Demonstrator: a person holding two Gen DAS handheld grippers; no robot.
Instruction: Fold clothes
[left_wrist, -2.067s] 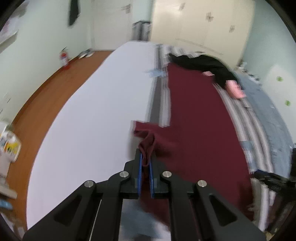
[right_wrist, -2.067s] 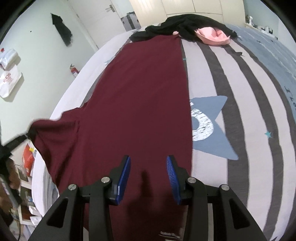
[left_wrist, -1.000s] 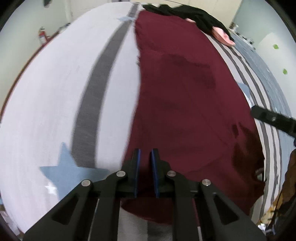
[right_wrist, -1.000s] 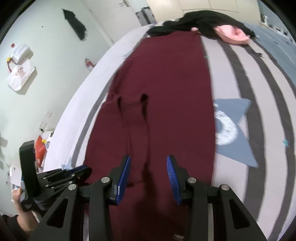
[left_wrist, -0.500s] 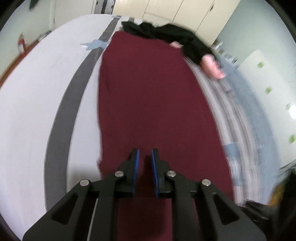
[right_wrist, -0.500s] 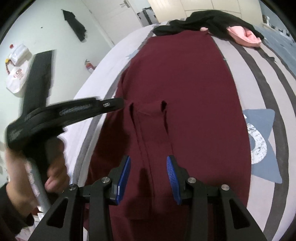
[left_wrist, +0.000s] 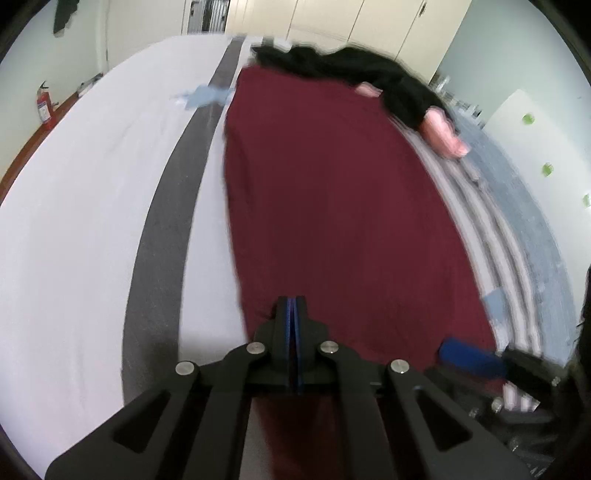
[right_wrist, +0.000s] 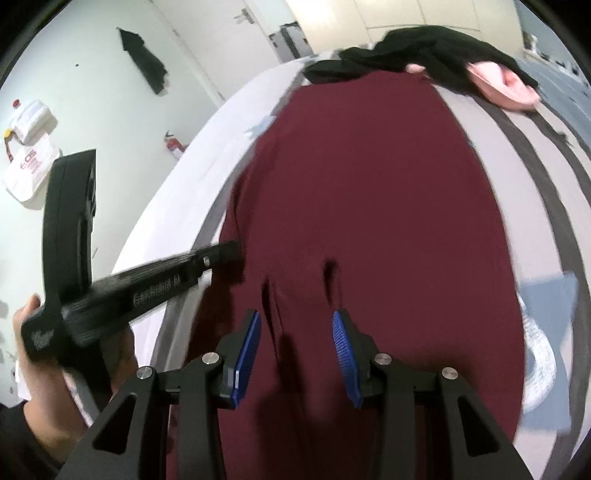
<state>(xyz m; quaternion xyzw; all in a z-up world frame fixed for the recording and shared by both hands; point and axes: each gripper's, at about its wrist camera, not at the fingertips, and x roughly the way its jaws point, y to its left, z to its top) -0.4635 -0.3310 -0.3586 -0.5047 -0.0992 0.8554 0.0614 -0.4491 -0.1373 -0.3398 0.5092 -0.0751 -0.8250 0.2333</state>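
Both grippers differ now: left gripper (left_wrist: 294, 306) has clenched at the maroon garment's (right_wrist: 369, 192) nine-o'clock edge, sleeve folded inward, right gripper (right_wrist: 296, 332) hovering agape.

The maroon cloth garment (right_wrist: 369, 206), earlier spread wide with a sleeve pinched in the left gripper (left_wrist: 294, 306), lay folded narrower; the sleeve (right_wrist: 299, 291) rested across it, the left gripper's fingers had released and closed empty.
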